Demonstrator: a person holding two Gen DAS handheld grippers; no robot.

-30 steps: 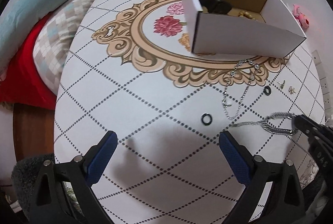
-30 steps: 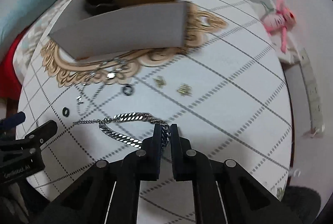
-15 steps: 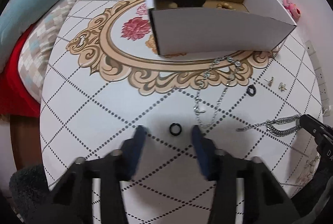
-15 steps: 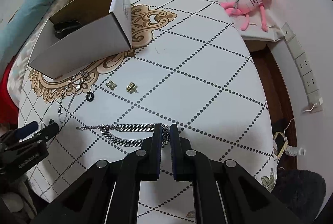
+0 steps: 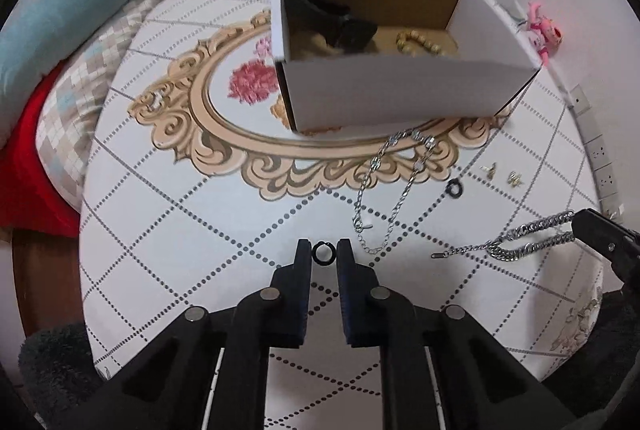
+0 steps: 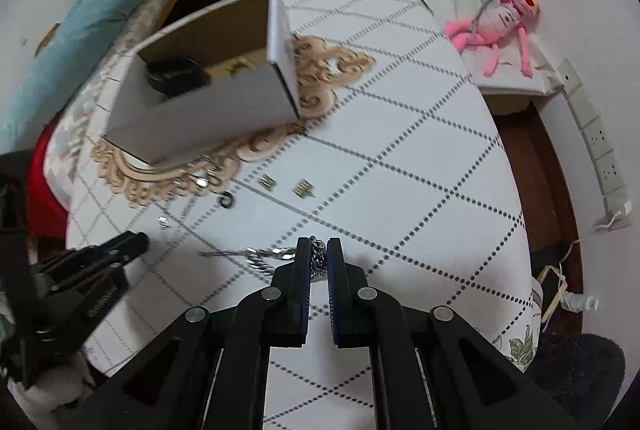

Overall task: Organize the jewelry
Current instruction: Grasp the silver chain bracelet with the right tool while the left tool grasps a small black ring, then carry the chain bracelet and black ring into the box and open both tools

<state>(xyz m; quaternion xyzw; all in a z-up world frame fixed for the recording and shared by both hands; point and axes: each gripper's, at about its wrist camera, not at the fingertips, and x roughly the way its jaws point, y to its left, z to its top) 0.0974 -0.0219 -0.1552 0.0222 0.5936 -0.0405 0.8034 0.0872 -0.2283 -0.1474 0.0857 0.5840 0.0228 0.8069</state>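
Note:
My left gripper (image 5: 323,253) is shut on a small black ring (image 5: 322,254) on the white patterned table (image 5: 192,214). My right gripper (image 6: 318,252) is shut on a thick silver chain (image 6: 264,257), which also shows in the left wrist view (image 5: 524,240) hanging from the right gripper's tip. A thin silver necklace (image 5: 394,186), a second black ring (image 5: 454,188) and two gold earrings (image 5: 503,174) lie on the table. An open white cardboard box (image 5: 400,94) stands behind them, holding a black item and gold beads (image 5: 418,44).
A pink plush toy (image 6: 500,18) lies on a low white shelf to the right of the table. Bedding in teal, checks and red (image 5: 60,42) lies to the left. Wall sockets (image 6: 600,150) are at the far right.
My left gripper has closed from wide open onto the small black ring. My right gripper has lifted the thick chain, which now hangs off the table.

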